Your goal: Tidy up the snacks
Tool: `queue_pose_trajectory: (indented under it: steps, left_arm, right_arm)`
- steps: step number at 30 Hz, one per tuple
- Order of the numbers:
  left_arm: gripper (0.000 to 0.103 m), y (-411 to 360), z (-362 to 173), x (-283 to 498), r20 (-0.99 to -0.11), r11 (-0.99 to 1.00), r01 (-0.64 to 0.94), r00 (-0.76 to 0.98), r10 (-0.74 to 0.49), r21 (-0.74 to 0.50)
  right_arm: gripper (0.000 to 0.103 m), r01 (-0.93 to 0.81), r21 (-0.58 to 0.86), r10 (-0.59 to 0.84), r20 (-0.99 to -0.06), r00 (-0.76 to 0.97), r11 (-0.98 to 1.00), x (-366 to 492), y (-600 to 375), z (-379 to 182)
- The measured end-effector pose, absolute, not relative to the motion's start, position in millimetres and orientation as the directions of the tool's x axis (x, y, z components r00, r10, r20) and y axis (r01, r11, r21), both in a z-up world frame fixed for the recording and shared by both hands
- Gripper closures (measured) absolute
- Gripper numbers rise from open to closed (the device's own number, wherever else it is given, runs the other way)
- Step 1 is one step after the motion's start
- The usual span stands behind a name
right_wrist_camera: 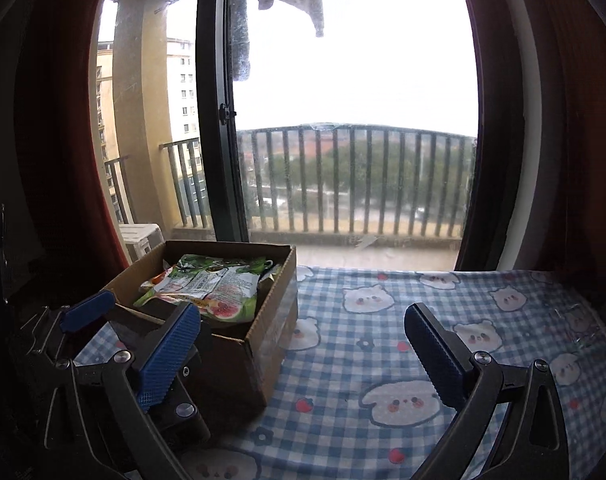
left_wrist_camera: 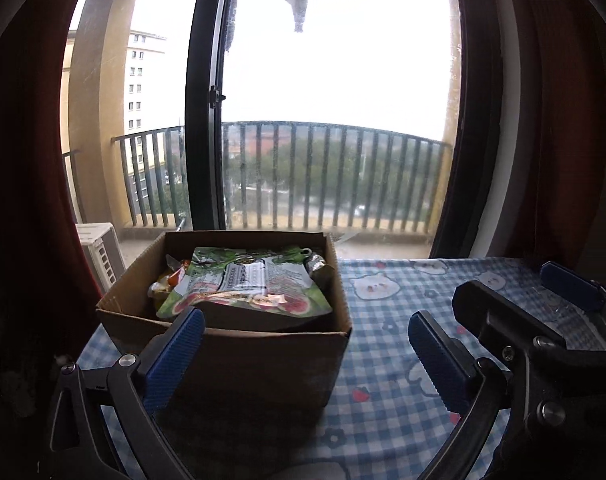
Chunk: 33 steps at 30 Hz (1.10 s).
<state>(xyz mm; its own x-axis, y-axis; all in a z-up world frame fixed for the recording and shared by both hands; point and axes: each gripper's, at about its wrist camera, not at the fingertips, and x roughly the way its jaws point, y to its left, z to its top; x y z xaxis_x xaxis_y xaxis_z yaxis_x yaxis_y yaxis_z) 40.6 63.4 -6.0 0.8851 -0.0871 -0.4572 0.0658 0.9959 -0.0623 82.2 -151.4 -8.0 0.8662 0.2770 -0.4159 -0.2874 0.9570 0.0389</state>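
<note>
Standing beside window (left_wrist_camera: 335, 80), snack-filled box (left_wrist_camera: 263, 360), checked tablecloth (left_wrist_camera: 383, 400)

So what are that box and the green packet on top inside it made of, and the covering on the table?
Box: looks like plain brown corrugated cardboard, matte, with raw cut edges at the rim.
Green packet: probably glossy plastic film; it shines, crinkles, and shows a silvery foil-like corner.
Table covering: seems soft woven or printed fabric, matte blue-white check with cartoon animals, though coated cloth can't be ruled out.
</note>
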Motion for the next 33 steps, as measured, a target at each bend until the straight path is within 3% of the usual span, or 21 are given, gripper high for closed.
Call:
queue_pose_trajectory:
  steps: [12, 20, 24, 33]
  left_arm:
    - [0.000, 4, -8, -25, -0.416, 0.995, 0.093, 0.904, -0.097, -0.030]
    - [0.000, -3, -13, -47, -0.388, 0.997, 0.079, 0.919, -0.075, -0.005]
    - [0.000, 4, -15, -53, -0.362, 1.000, 0.014, 0.932, -0.023, -0.028]
    - [0.000, 7, -17, -52, -0.385, 0.998, 0.049, 0.921, -0.057, -0.031]
  right_arm:
    - [0.000, -0.194, 0.054, 0.200, -0.363, 0.910, 0.980, 22, -237, -22]
    - [0.000, -0.053, 0.030, 0.060, -0.307, 0.950, 0.998, -4, -272, -29]
    - [0.000, -0.044, 0.046, 0.057, -0.322, 0.945, 0.998, -6, -280, -36]
    - [0.000, -0.069, 0.053, 0.083, -0.335, 0.939, 0.996, -6, -273, -41]
